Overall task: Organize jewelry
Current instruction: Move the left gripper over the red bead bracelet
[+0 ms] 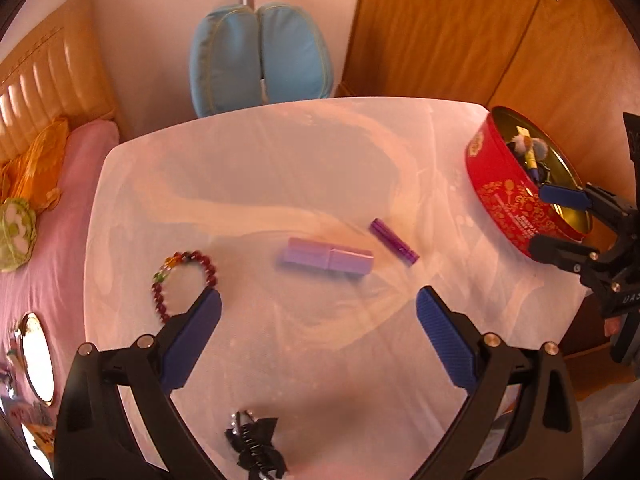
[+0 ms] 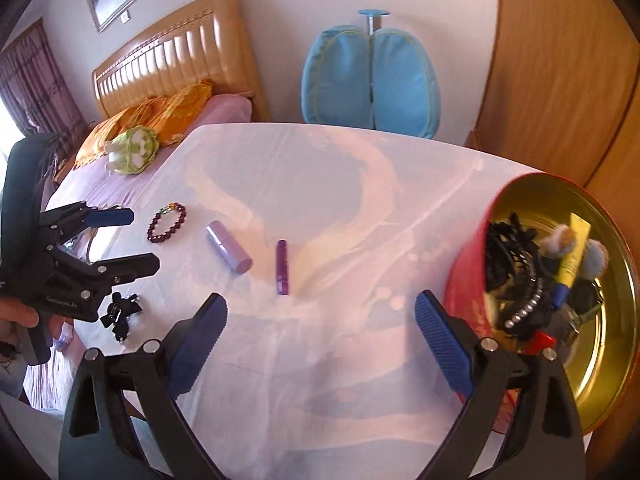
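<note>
Desk [image 1: 280, 148], white cloth over it. Left hand-held gripper [image 1: 318, 306] spread wide, nothing between the pads. Right hand-held gripper [image 2: 320, 312] likewise wide and empty, beside the red tin [image 2: 466, 280].

Still loose on the desk: beaded bracelet [image 1: 186, 282], lilac tube [image 1: 328, 260], slim purple tube [image 1: 394, 241], black hair clip [image 1: 256, 446].

Bracelet probably light, floppy, beads slick; pinch across one strand. Tubes rigid, likely to roll; grip across the body.

Only the right wrist view shows the tin's contents: studded black clip [image 2: 516, 280], yellow tube [image 2: 574, 252].
</note>
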The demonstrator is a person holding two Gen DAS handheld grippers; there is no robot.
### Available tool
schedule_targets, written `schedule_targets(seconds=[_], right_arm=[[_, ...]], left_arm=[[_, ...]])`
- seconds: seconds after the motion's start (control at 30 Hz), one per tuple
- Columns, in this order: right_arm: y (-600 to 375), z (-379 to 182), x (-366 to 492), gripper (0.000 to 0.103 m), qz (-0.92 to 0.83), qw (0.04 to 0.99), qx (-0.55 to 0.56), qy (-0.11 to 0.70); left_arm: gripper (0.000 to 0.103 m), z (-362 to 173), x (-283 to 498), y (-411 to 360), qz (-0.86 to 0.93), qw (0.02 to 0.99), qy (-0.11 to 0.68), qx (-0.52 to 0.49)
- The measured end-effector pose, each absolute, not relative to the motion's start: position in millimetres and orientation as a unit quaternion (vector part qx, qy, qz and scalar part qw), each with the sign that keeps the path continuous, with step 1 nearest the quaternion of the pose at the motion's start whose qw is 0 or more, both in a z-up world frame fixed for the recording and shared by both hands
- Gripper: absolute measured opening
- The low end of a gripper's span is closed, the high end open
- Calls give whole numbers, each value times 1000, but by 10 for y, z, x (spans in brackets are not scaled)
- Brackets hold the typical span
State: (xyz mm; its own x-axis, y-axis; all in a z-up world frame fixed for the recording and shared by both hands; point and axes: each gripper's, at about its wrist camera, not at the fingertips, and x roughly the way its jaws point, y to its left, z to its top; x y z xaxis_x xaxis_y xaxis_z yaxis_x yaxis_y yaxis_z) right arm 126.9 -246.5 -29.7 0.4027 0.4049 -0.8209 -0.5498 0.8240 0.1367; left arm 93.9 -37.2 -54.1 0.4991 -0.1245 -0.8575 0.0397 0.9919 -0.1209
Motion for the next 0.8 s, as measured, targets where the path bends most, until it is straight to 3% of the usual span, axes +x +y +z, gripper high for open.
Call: schedule_targets(seconds=[0.37,0.8], right_arm=[[-1509,-518,1102,96,336,800,-132,479],[-1314,-754,1204,96,295,799,-116,511]], left_arm=[[95,-903,877,313,-21,861,506,-50],[95,-1299,1283,837,8,851,522,-44]])
